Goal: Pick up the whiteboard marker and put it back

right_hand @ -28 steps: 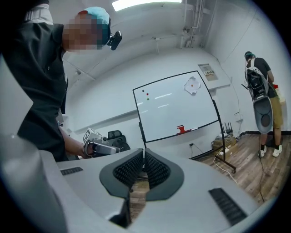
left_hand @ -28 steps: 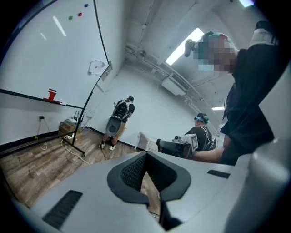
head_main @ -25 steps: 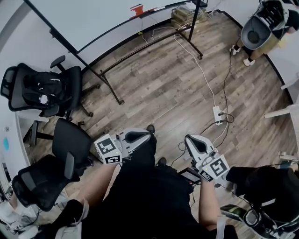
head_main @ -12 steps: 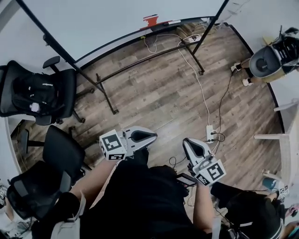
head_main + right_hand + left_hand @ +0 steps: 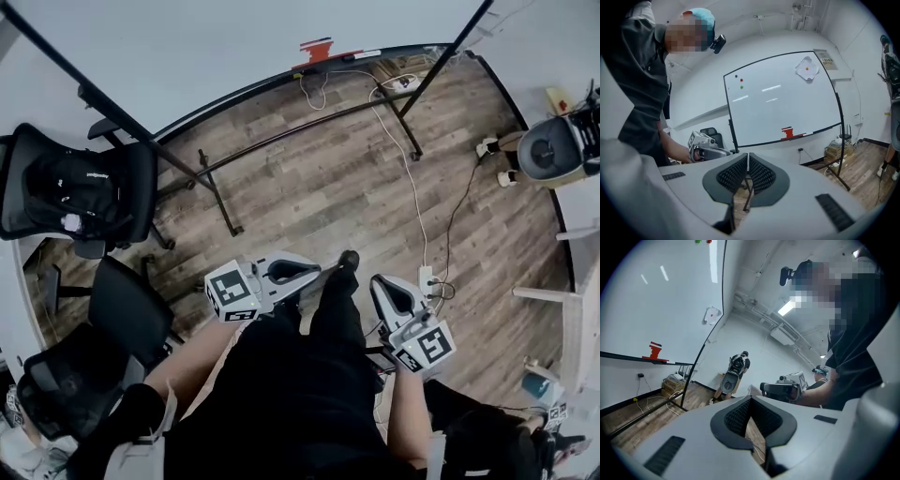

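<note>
The whiteboard (image 5: 216, 47) stands ahead, with a red eraser (image 5: 316, 45) on its tray. Just right of the eraser lies a thin white stick (image 5: 367, 54) that may be the marker; it is too small to be sure. The right gripper view also shows the board (image 5: 783, 98) and the red eraser (image 5: 787, 132). My left gripper (image 5: 309, 270) and right gripper (image 5: 382, 281) are held at waist height above the wooden floor, far from the tray. Both are shut with nothing between the jaws.
Black office chairs (image 5: 84, 187) (image 5: 131, 305) stand at the left. The board's black stand legs (image 5: 220, 202) cross the floor ahead. A white cable and power strip (image 5: 427, 277) lie at the right. Another person (image 5: 553, 150) stands far right. Boxes (image 5: 839, 149) sit beneath the board.
The whiteboard has come nearer and shifted right in the head view. One of the person's feet has stepped forward between the grippers. Both grippers stay shut at waist height.
</note>
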`<state>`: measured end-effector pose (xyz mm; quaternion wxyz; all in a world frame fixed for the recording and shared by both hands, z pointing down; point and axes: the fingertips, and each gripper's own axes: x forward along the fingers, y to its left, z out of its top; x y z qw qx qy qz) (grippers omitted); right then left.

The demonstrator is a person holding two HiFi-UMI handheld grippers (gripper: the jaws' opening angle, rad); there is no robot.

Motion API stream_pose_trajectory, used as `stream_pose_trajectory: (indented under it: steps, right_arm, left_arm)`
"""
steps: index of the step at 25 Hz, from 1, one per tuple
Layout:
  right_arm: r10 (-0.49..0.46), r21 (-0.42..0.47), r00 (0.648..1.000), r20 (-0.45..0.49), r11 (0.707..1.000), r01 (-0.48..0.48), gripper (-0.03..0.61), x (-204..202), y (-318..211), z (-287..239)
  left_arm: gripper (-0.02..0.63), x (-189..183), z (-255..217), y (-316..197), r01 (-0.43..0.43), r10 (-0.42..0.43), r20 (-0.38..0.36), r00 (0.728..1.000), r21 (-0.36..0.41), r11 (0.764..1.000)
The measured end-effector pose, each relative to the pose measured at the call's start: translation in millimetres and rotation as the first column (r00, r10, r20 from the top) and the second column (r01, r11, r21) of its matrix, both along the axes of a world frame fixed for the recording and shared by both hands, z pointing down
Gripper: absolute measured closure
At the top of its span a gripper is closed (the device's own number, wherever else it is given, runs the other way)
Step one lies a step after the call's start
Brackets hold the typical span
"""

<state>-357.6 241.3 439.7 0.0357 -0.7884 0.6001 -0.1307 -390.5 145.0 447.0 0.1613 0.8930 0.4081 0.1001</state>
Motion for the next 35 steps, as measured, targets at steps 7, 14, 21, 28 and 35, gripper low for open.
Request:
stream_pose_trajectory:
  steps: [7, 14, 21, 28, 35]
  right_arm:
    - [-0.045, 0.045, 0.999, -0.009, 0.998, 0.046, 0.554, 94.6, -17.2, 7.0]
    - [-0.158, 0.057, 0.986, -0.054, 0.985, 0.161, 0.555, 212.4, -23.4, -20.2]
    - [-0.239, 0.065, 0.967, -0.090, 0.967, 0.245, 0.554, 307.1, -23.1, -20.9]
    - [-0.263, 0.081, 0.963, -0.062, 0.960, 0.267, 0.554, 361.0, -29.4, -10.0]
    - [-0.277, 0.047, 0.959, -0.061, 0.959, 0.280, 0.554, 396.9, -58.3, -2.2]
  left_arm:
    - [0.604, 73.7, 2.2, -13.5, 0.082, -0.083, 0.022, 0.996, 0.027, 0.996]
    - [0.604, 194.3, -31.5, -6.5, 0.148, -0.147, -0.021, 0.989, 0.047, 0.988]
    - [0.604, 285.3, -40.2, -6.0, 0.235, -0.235, -0.012, 0.972, 0.086, 0.968]
    - [0.604, 333.7, -40.8, -16.4, 0.272, -0.273, 0.000, 0.962, 0.110, 0.956]
    - [0.604, 374.2, -31.9, -41.3, 0.271, -0.271, -0.011, 0.963, 0.087, 0.959]
